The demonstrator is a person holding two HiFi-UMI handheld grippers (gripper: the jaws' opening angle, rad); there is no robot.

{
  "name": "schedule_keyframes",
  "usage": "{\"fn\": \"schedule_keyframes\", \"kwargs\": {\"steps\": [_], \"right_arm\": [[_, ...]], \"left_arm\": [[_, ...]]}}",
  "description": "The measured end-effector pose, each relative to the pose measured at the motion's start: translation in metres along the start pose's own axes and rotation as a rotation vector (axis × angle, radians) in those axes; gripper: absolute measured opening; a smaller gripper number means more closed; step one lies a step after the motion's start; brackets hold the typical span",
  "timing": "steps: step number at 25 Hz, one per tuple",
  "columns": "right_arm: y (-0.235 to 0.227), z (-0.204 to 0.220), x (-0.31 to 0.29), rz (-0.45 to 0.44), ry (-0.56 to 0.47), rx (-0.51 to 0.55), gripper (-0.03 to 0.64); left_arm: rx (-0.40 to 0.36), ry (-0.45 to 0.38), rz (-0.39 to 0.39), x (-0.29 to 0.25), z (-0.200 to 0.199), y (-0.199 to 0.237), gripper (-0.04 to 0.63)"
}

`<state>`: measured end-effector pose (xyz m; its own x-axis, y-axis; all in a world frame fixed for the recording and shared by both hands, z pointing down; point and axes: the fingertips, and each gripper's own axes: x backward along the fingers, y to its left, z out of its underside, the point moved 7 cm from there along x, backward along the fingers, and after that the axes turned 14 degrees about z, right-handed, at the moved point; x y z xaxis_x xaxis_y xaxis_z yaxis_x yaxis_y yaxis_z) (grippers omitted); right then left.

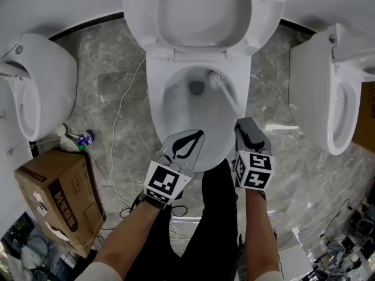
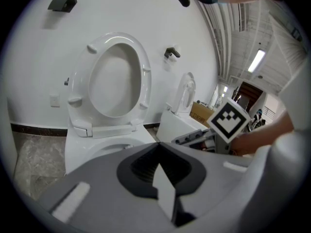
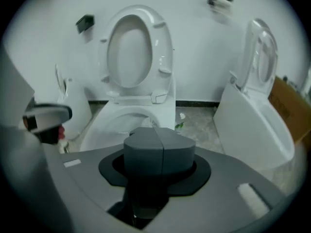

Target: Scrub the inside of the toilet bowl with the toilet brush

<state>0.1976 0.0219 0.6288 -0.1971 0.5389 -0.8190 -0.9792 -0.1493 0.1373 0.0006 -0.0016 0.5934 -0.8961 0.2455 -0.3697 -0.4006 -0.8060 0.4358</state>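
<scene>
1. Closest in, the left gripper hovers over the front rim. Its jaws are pressed together with nothing between them, so it's a spare hand for now.
2. Just beside it, the right gripper has its jaws clamped on the tail end of the toilet brush. In the right gripper view the two jaws meet at a tight seam.
3. The handle is a thin white rod that looks like light, rigid plastic. It is smooth and probably wet, so I'd expect it to twist or slide in the jaws under a hard sideways scrub. Holding the very end gives reach but poor leverage, and a grip further down the shaft would likely be steadier.
4. Further down the shaft, the brush head is white and bristly. It sits low at the back right of the toilet bowl, near the drain opening. I can't tell whether it touches the wall. The bristles should flex and the shaft shouldn't.
5. The bowl itself is hard, glossy white glaze and looks fairly clean.
6. Farthest back, the seat stands raised, well out of the way.
</scene>
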Motion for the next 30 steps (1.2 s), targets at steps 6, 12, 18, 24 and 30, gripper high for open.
{"fn": "schedule_keyframes", "kwargs": {"steps": [6,12,18,24,30], "right_arm": [[-0.008,-0.016,-0.013,-0.122,-0.044,-0.269,0.166],[0.000,-0.016,-0.028,-0.248,-0.018,-0.486,0.166],[0.015,-0.012,-0.041,-0.359,0.016,-0.557,0.166],[0.039,-0.011,-0.044,-0.440,0.059,-0.495,0.166],[0.060,-0.003,-0.036,-0.535,0.123,-0.430,0.166]], "left_arm": [[-0.002,0.007,-0.009,0.003,0.001,0.003,0.006],[0.001,0.001,-0.025,0.007,-0.001,0.008,0.006],[0.006,-0.008,-0.050,0.016,-0.002,0.016,0.006],[0.021,-0.018,-0.072,0.024,0.000,0.019,0.005],[0.035,-0.023,-0.092,0.035,-0.001,0.020,0.005]]}}
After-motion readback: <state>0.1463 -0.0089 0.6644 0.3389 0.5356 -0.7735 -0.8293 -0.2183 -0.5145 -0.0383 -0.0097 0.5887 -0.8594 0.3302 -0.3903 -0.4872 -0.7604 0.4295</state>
